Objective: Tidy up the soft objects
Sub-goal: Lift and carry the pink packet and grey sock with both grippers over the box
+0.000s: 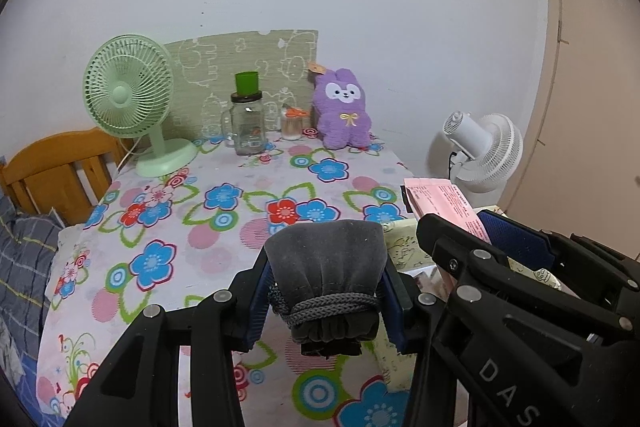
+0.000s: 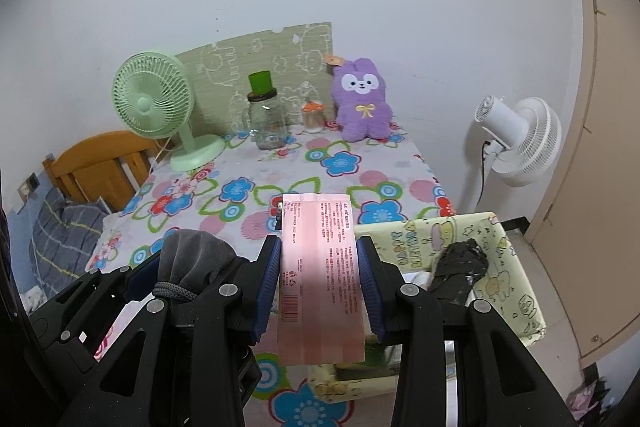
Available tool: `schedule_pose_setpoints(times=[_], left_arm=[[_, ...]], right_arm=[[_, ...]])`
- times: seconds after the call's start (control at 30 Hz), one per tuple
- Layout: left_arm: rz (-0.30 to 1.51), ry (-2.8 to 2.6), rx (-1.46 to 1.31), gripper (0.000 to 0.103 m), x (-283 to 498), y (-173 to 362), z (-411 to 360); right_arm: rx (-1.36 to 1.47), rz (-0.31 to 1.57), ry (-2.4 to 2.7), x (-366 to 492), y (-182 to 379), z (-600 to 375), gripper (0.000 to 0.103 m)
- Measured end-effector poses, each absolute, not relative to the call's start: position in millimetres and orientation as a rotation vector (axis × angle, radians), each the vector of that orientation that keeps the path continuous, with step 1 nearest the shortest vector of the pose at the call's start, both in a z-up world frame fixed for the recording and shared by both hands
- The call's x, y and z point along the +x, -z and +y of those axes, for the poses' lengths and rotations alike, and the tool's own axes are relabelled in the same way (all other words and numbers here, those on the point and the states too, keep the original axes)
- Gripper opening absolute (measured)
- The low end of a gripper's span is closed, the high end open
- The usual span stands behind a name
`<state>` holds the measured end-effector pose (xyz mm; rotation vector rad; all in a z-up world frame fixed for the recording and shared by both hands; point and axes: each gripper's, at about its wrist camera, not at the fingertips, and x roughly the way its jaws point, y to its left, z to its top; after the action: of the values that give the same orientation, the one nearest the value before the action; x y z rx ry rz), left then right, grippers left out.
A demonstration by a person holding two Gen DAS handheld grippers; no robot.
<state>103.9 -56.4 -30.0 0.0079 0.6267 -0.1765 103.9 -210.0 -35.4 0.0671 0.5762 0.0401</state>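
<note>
My left gripper (image 1: pixel 325 267) is shut on a grey drawstring pouch (image 1: pixel 326 267) and holds it above the floral table; the pouch also shows in the right wrist view (image 2: pixel 192 263). My right gripper (image 2: pixel 319 267) is shut on a pink printed packet (image 2: pixel 318 275), held above the near edge of a pale yellow cartoon-print fabric box (image 2: pixel 516 275). The packet also shows in the left wrist view (image 1: pixel 444 203). A dark crumpled item (image 2: pixel 460 267) lies in the box. A purple plush bunny (image 1: pixel 344 111) sits upright at the table's back.
A green desk fan (image 1: pixel 128 95), a glass jar with a green cup on it (image 1: pixel 248 119) and a small orange-lidded jar (image 1: pixel 292 125) stand at the back of the floral tablecloth (image 1: pixel 180 211). A white floor fan (image 2: pixel 516 139) stands right. A wooden bed frame (image 1: pixel 52 171) is left.
</note>
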Motion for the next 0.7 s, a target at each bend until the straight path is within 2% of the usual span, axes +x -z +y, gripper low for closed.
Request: schedule_pose_setpoints(times=[0.7], left_arm=[[0.670, 0.260, 0.043, 0.049, 122, 45, -120]], right_arm=[[0.116, 0.605, 0.036, 113, 49, -274, 0.042]])
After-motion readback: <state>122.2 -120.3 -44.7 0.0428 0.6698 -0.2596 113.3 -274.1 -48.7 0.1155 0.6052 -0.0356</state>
